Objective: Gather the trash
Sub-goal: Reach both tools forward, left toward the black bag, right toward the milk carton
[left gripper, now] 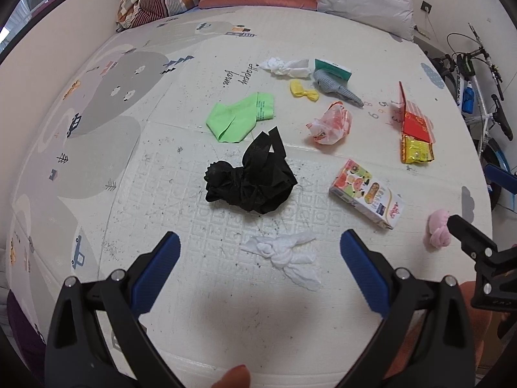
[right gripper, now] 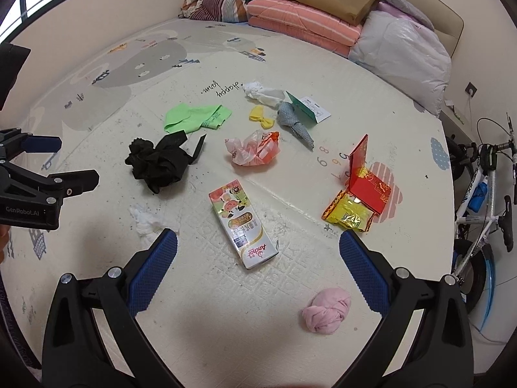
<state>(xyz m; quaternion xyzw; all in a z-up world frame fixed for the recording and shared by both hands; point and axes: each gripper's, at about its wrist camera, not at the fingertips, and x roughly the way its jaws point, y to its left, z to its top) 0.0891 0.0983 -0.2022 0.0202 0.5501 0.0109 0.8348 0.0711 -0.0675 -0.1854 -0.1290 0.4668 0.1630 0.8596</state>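
Trash lies scattered on a pale play mat (left gripper: 181, 48). My left gripper (left gripper: 260, 244) is open, low over the mat, with a crumpled white tissue (left gripper: 284, 253) between its fingers and a black plastic bag (left gripper: 252, 177) just beyond. My right gripper (right gripper: 258, 242) is open too, straddling the near end of a milk carton (right gripper: 244, 223). A pink knotted bundle (right gripper: 326, 310) lies near its right finger. Farther off are a red box over a yellow wrapper (right gripper: 355, 200), an orange-white wrapper (right gripper: 255, 148), a green bag (right gripper: 194, 116), a yellow scrap (right gripper: 261, 116) and another tissue (right gripper: 261, 93).
A grey sock (right gripper: 295, 123) and a teal carton (left gripper: 332, 68) lie among the trash. Folded bedding (right gripper: 300, 22) and a bagged pillow (right gripper: 400, 51) are stacked along the far wall. A bicycle (right gripper: 481, 187) stands off the mat's right edge. The left gripper body (right gripper: 35, 190) shows at the right wrist view's left.
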